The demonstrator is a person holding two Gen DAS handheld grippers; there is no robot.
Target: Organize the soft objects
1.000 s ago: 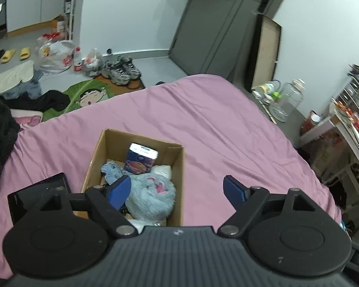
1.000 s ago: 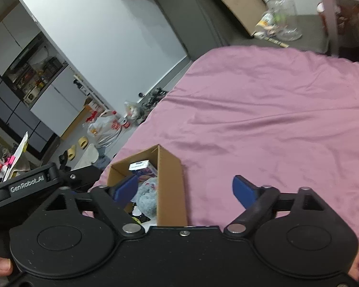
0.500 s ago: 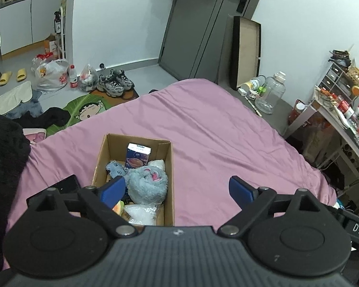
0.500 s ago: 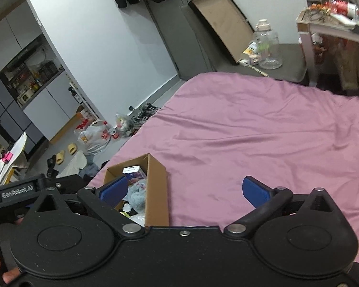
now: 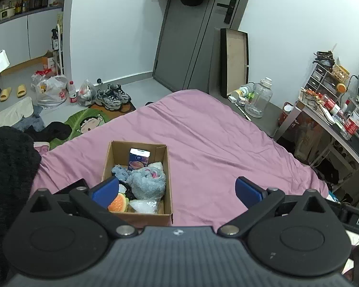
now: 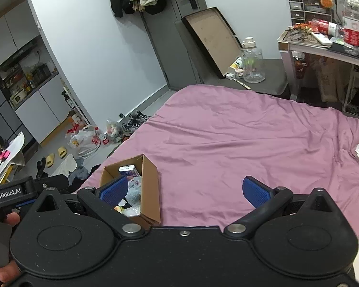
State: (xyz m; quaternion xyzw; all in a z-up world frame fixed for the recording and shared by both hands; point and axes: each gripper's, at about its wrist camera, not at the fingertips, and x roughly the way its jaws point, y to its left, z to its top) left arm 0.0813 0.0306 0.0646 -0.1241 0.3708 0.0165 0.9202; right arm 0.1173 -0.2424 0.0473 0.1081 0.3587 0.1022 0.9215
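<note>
**Both Grippers Held Above the Filled Box**

I held the left gripper and the right gripper above the near edge of the bed, each with its jaws spread wide and nothing between them. The cardboard box sat on the pink bedspread, toward the near left. It held the grey plush toy, an orange burger-shaped soft toy, a clear bag and a small blue carton standing against the far wall.

In my judgement the sorting was close to done, since no loose soft item lay on the bedspread. To finish well, I would confirm that nothing hung over the box rim.

A dark flat device lay just left of the box. The floor to the far left was cluttered with shoes and bags, well apart from the work area.
</note>
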